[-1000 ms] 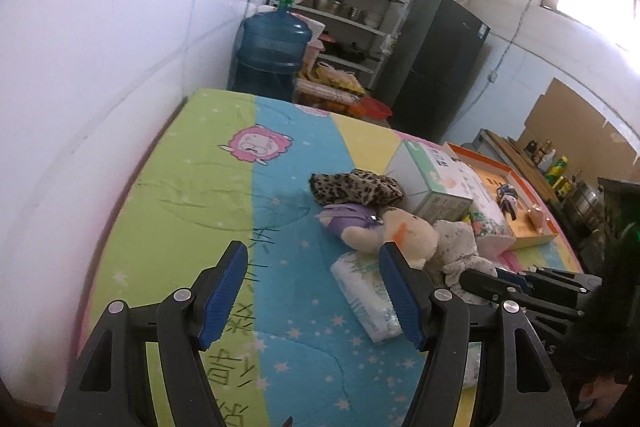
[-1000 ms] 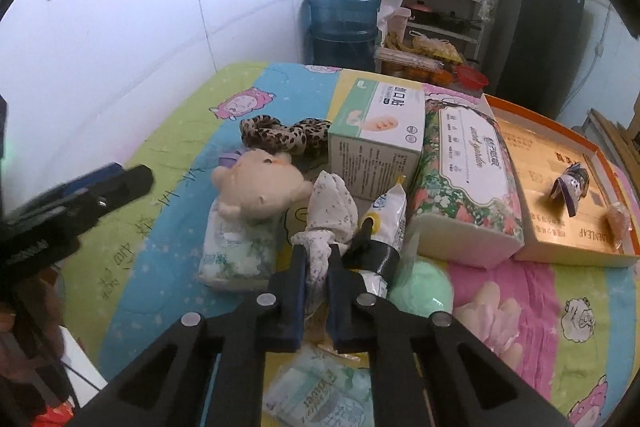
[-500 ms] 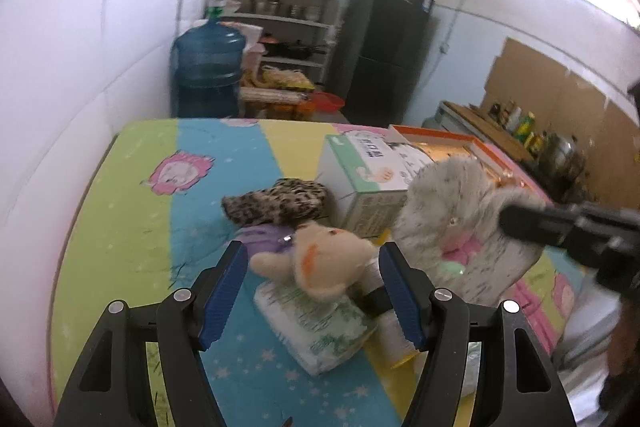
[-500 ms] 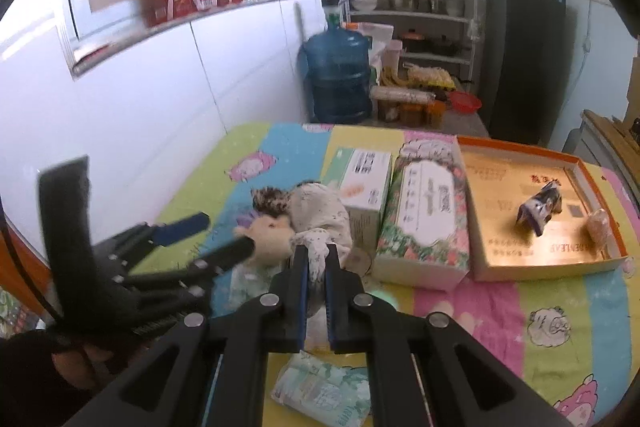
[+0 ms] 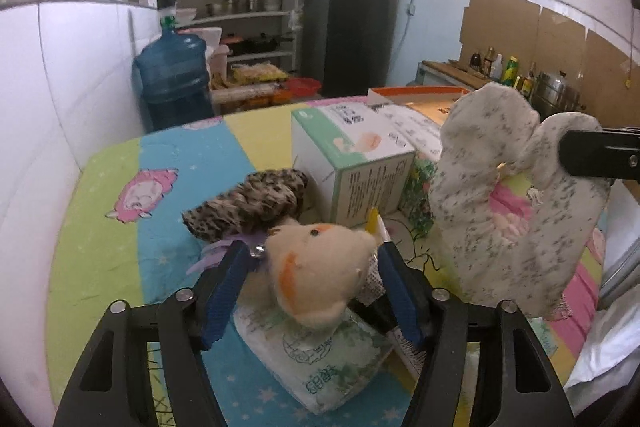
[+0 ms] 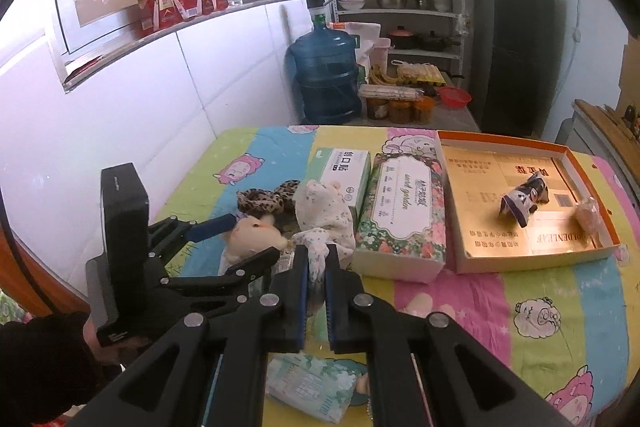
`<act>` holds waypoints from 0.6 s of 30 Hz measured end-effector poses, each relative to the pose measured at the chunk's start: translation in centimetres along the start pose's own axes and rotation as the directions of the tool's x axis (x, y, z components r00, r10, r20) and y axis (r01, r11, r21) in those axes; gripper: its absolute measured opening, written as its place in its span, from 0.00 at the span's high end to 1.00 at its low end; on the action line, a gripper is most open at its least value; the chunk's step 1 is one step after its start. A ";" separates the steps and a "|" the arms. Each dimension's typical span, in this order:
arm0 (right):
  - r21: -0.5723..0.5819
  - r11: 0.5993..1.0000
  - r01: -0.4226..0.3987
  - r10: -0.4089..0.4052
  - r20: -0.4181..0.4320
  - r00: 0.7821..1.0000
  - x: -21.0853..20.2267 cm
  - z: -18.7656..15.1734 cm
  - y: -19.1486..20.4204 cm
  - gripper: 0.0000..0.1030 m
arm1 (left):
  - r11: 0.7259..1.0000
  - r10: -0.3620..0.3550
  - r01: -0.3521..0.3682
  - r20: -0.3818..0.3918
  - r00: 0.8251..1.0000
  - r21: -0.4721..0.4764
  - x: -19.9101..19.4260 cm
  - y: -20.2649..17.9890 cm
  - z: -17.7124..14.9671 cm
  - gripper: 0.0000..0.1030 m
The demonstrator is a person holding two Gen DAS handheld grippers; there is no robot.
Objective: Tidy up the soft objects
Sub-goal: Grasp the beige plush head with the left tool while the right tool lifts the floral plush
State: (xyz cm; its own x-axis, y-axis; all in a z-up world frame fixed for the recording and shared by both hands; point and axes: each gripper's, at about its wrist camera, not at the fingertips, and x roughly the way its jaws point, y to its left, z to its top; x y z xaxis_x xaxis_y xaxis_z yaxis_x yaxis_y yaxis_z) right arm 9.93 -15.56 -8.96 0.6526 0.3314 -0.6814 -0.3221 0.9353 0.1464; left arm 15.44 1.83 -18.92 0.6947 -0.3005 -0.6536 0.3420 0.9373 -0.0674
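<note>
Plush toy atop tissue pack

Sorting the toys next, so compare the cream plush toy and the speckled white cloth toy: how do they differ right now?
The cream plush toy rests on a tissue pack; the speckled white cloth toy hangs lifted. The left hand-held gripper, jaws just closing, straddles the plush without pressing; the right hand-held gripper is shut on the cloth toy. Both are soft.

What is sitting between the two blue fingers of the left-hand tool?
A cream plush toy sits between the open left gripper fingers, atop a tissue pack. The pads do not visibly press it. The left wrist view shows this best.
</note>
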 end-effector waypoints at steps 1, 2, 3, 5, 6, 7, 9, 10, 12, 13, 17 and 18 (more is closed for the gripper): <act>0.002 1.000 0.000 0.000 -0.001 1.000 0.0 0.0 -0.1 0.93 | 1.000 0.004 -0.004 -0.004 1.000 -0.001 0.2 0.0 -0.1 0.38; 0.005 1.000 0.000 0.000 -0.002 1.000 0.1 0.0 -0.1 0.93 | 1.000 0.009 -0.009 -0.004 1.000 -0.001 0.3 0.1 -0.1 0.38; 0.008 1.000 0.000 0.000 -0.004 1.000 0.1 0.0 -0.3 0.93 | 1.000 0.007 -0.007 -0.001 1.000 -0.001 0.4 0.1 -0.1 0.40; 0.013 1.000 0.000 0.000 -0.007 1.000 0.2 0.0 -0.5 0.93 | 1.000 0.003 -0.003 0.012 1.000 -0.008 0.3 0.3 0.0 0.45; 0.015 1.000 -0.001 0.001 -0.008 1.000 0.2 0.0 -0.5 0.93 | 1.000 -0.005 0.006 0.028 1.000 -0.020 0.1 0.5 -0.1 0.54; 0.018 1.000 -0.002 0.002 -0.011 1.000 0.3 -0.1 -0.7 0.93 | 1.000 -0.007 0.008 0.030 1.000 -0.026 0.1 0.5 -0.1 0.54; 0.022 1.000 -0.004 0.004 -0.013 1.000 0.3 -0.1 -0.8 0.93 | 0.999 -0.012 0.013 0.028 1.000 -0.031 0.0 0.5 -0.1 0.55; 0.023 1.000 -0.004 0.005 -0.014 1.000 0.3 -0.1 -0.8 0.93 | 1.000 -0.010 0.011 0.030 1.000 -0.029 -0.2 0.4 -0.2 0.55; 0.022 1.000 -0.005 0.005 -0.013 1.000 0.3 -0.1 -0.8 0.93 | 0.999 -0.011 0.013 0.037 0.999 -0.032 -0.6 0.3 -0.3 0.56; 0.021 1.000 -0.005 0.006 -0.012 1.000 0.3 -0.1 -0.8 0.93 | 0.999 -0.013 0.014 0.040 0.999 -0.036 -0.8 0.3 -0.3 0.56; 0.021 1.000 -0.009 0.009 -0.008 1.000 0.2 -0.1 -0.9 0.93 | 0.998 -0.016 0.019 0.057 0.998 -0.052 -2.0 0.0 -0.3 0.56; 0.021 1.000 -0.010 0.010 -0.008 1.000 0.1 -0.1 -0.9 0.93 | 0.998 -0.018 0.022 0.059 0.998 -0.057 -2.3 0.1 -0.3 0.56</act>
State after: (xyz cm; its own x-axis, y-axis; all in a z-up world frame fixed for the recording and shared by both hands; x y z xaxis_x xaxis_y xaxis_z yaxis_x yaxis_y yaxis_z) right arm 10.20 -16.36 -9.27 0.6443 0.3395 -0.6853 -0.3138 0.9345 0.1680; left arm 13.67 2.66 -17.65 0.7246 -0.3277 -0.6063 0.3207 0.9390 -0.1243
